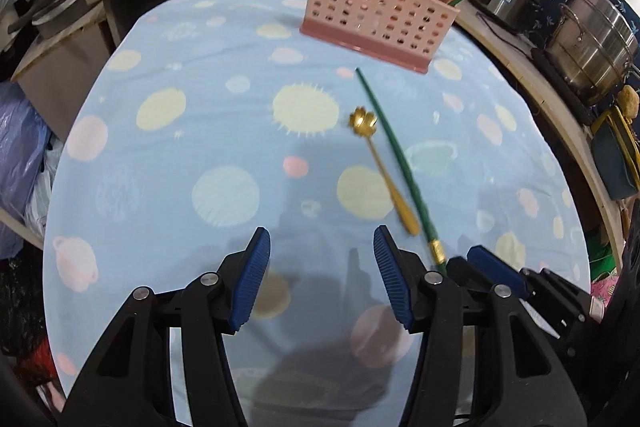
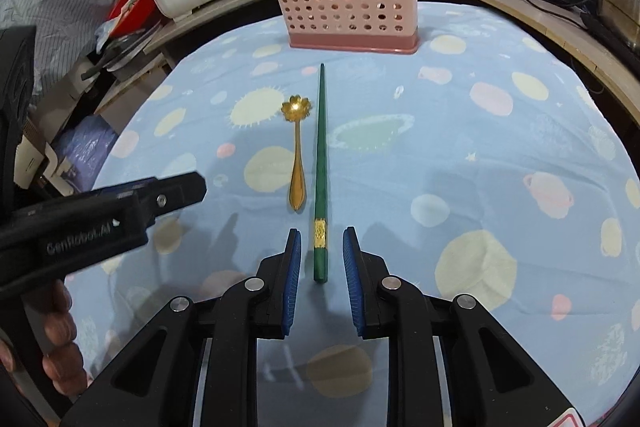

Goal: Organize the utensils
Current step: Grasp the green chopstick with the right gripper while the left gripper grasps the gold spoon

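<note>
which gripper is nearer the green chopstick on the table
Right. The right gripper has its open jaws on either side of the green chopstick at its thick end, not yet closed. The left gripper sits open off to the chopstick's left.

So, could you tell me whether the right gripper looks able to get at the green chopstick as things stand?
Probably yes: the right gripper is open, the green chopstick lies with its thick end between the fingers, and the gold spoon lies apart, to the left.
</note>
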The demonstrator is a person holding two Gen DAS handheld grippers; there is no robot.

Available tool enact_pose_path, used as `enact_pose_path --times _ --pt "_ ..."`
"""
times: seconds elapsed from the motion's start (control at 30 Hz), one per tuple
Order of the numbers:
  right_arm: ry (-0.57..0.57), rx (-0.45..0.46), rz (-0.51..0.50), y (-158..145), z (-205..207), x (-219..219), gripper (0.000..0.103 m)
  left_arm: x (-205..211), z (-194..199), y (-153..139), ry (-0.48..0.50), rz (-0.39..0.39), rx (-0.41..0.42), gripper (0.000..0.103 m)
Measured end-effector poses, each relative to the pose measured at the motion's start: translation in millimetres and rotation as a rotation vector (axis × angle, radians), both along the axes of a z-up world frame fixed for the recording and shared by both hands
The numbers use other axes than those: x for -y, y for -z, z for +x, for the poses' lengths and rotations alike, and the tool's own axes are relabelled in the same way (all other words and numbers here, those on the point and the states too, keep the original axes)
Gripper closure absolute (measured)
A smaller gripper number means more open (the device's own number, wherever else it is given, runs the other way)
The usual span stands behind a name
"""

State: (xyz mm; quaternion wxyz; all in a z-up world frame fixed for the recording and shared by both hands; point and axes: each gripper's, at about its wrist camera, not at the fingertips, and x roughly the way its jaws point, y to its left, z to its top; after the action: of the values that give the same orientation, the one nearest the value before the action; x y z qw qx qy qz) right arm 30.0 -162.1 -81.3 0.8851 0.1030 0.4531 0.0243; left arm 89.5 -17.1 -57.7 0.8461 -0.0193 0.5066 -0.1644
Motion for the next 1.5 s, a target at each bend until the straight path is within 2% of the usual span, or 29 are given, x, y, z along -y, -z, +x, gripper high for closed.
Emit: enact_pose_path --times 0.13,0.33,0.6,0.73,1.1,1.2,1.3,1.47,1.5 --pt "-0.004 -0.011 -0.013 7.2 2.5 -1.7 0.083 -3.3 -3.6 7.2 -0.007 0.01 -0.015 0.052" --pt "-0.004 -0.019 -0.034 14.3 6.6 -2.8 0.096 1.0 -4.7 10.0 0.001 0.023 -0.019 0.052" --pt "0.026 -0.014 -0.031 12.0 4.1 8.7 0.096 7.6 -3.8 10.1 0.016 0.036 -0.014 0.051" --pt "0.065 0.002 -0.014 3.9 -0.5 24.7 0.096 14.8 -3.8 8.4 0.022 0.038 -0.007 0.043" --pt "0.148 0.021 0.025 -6.7 -9.3 61.0 0.096 58.5 -0.8 12.4 0.102 0.042 -0.002 0.042" --pt "0.152 0.021 0.028 -6.5 -10.8 63.7 0.096 67.9 3.5 18.1 0.115 0.049 -0.006 0.044" --pt "0.155 0.02 0.03 -6.0 -11.8 64.0 0.096 72.3 8.7 24.3 0.116 0.056 -0.019 0.053" --pt "0.16 0.018 0.031 -4.8 -13.3 65.6 0.096 75.6 9.9 25.6 0.111 0.078 0.003 0.057" --pt "0.161 0.018 0.032 -4.7 -13.5 65.7 0.096 75.6 10.2 25.7 0.111 0.083 0.006 0.06"
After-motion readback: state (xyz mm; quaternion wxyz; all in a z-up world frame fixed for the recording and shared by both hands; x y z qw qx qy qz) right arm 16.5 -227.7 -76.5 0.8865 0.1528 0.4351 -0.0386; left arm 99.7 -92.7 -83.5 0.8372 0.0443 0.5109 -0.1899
